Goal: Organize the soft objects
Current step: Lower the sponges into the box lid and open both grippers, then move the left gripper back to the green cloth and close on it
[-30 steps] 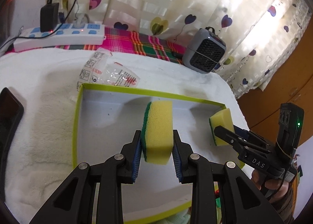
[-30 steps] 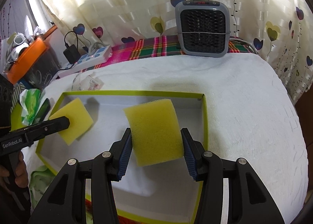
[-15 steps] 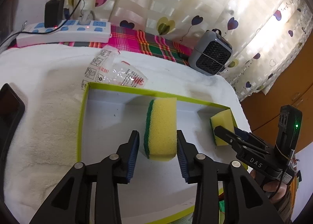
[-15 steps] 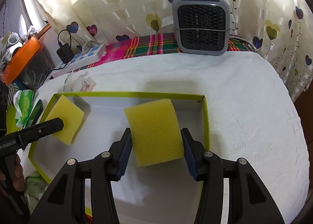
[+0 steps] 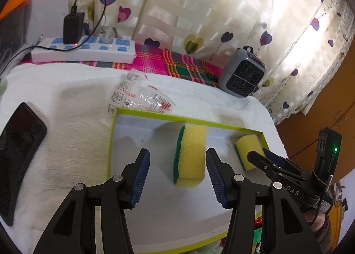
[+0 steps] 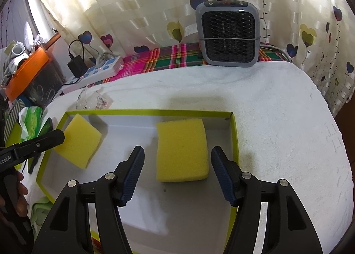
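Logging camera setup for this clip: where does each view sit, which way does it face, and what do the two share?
Left wrist: rides the left claw, looking down along its opening fingers at a sponge in the green-rimmed box; the right claw and a hand show.
Right wrist: rides the right claw, also opening, facing another sponge; the left claw shows.
Shared: box, both sponges, heater, power strip.
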